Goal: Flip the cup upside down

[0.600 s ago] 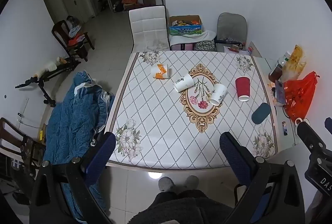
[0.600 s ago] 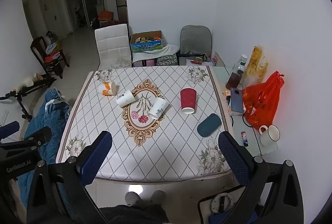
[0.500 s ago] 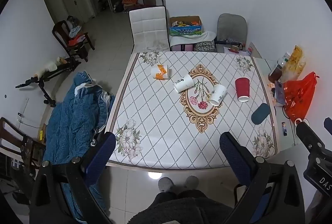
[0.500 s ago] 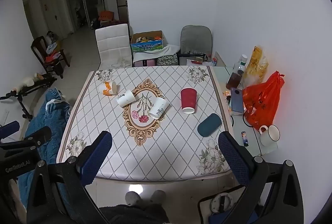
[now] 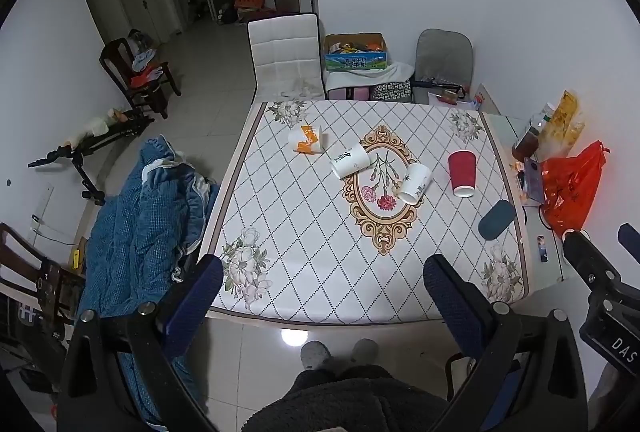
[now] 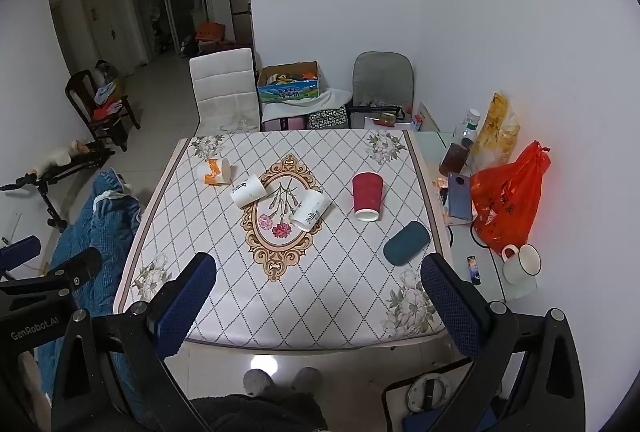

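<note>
Several paper cups lie on their sides on the patterned table [image 5: 320,272]: an orange-and-white cup [image 5: 307,140] at the far left, a white cup [image 5: 349,161], a second white cup [image 5: 415,183] and a red cup [image 5: 463,173]. In the right wrist view they show as the orange cup [image 6: 214,171], white cup [image 6: 248,191], second white cup [image 6: 311,210] and red cup [image 6: 367,197]. My left gripper [image 5: 322,294] and right gripper [image 6: 320,296] are open and empty, held high, well short of the table's near edge.
A dark teal case [image 5: 496,220] lies near the table's right edge. A side shelf on the right holds a red bag [image 6: 508,200], a phone [image 6: 459,197], a bottle and a white mug [image 6: 522,264]. A blue blanket [image 5: 136,224] lies left; chairs stand behind.
</note>
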`<state>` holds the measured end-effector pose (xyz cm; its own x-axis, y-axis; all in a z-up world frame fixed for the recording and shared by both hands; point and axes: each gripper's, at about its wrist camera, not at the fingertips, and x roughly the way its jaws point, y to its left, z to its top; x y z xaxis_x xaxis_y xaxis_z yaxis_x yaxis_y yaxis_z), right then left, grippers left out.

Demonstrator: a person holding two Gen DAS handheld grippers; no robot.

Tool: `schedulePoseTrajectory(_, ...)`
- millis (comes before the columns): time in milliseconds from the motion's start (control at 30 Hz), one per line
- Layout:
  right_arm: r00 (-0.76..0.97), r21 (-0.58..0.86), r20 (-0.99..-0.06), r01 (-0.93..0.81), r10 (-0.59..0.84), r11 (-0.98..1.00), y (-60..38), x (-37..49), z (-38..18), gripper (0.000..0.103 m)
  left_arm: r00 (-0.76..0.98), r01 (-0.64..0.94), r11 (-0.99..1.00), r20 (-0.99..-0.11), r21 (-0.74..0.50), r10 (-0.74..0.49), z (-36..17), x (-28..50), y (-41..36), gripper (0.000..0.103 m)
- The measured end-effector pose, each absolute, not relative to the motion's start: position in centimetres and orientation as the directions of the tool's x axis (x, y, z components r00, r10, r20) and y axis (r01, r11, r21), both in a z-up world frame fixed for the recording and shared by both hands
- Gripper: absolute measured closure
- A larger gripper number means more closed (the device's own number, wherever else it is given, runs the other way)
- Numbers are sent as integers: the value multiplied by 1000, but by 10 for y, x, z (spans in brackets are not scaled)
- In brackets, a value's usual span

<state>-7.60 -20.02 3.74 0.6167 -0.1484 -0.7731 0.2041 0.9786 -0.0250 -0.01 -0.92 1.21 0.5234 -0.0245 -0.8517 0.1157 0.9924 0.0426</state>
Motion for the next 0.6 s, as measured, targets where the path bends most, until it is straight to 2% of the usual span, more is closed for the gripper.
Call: schedulePoseTrajectory(600,618,-27,-772,196,-145,980,-200,-75,38,0,528,113,993,-849,32,-33,19,-7,-10,0)
